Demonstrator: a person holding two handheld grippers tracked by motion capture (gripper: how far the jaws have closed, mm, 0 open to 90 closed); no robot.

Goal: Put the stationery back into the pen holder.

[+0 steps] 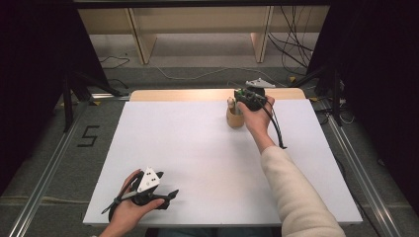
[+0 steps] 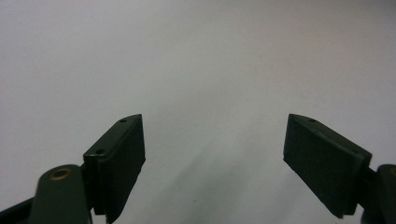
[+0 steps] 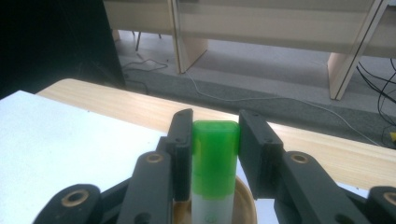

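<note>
Where cables (image 1: 291,47) cross grey floor (image 1: 207,49), white table (image 1: 197,148) stands.

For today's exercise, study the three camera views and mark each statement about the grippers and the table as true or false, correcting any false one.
1. The right gripper is shut on a green-capped bottle. True.
2. The left gripper holds a bottle. False: its jaws stand open over bare white table.
3. The bottle stands in a wooden cup. True.
4. The wooden cup sits at the table's near edge. False: it is near the far edge.
</note>
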